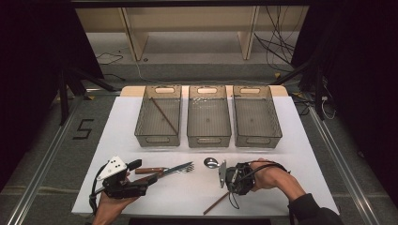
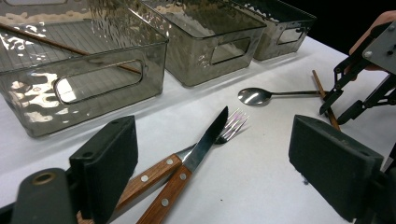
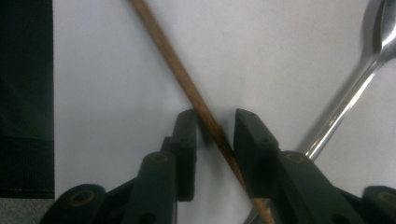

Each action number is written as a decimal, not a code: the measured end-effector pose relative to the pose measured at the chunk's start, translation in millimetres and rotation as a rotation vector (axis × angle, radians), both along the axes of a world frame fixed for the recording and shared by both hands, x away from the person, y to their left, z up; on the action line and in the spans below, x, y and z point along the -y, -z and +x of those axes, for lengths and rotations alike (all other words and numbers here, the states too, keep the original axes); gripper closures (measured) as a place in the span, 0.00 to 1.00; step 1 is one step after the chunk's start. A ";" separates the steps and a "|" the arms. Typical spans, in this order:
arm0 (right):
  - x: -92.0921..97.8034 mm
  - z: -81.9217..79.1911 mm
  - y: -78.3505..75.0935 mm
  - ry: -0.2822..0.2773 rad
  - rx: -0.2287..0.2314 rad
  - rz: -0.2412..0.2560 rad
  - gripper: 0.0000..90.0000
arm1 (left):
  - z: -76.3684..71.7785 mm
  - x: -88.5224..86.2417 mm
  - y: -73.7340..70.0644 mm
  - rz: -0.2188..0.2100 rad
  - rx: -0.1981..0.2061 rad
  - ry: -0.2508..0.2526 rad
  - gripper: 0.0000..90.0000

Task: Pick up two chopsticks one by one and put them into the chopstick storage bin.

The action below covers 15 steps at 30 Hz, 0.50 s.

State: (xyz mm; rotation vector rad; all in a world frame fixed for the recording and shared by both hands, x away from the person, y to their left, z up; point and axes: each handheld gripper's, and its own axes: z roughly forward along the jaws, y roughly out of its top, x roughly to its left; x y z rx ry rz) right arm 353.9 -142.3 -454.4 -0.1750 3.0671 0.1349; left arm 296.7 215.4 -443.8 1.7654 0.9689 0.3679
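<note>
wooden chopstick between right gripper jaws, barely apart; left gripper wide; 3 bins.

The left gripper sits low at the near left, held from below by the left hand, its jaws spread wide and pointing right. The right gripper points steeply downward in the right hand, jaws narrowed but not fully closed.

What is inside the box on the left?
One brown stick lies slanted across the bottom of the left box. Nothing else shows in it. The walls are see-through, so hardly anything is hidden.
</note>
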 end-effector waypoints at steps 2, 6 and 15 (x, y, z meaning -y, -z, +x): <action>0.2 0.1 0.3 -0.018 -0.006 0.001 0.86 | 0.0 0.4 0.1 -0.001 0.001 -0.002 0.17; 0.3 -0.4 0.2 -0.044 0.002 -0.002 0.92 | 0.0 0.5 0.1 -0.002 0.001 -0.001 0.17; -0.9 0.3 -0.8 -0.039 -0.001 -0.006 0.95 | 0.1 0.4 0.0 -0.002 0.000 -0.002 0.17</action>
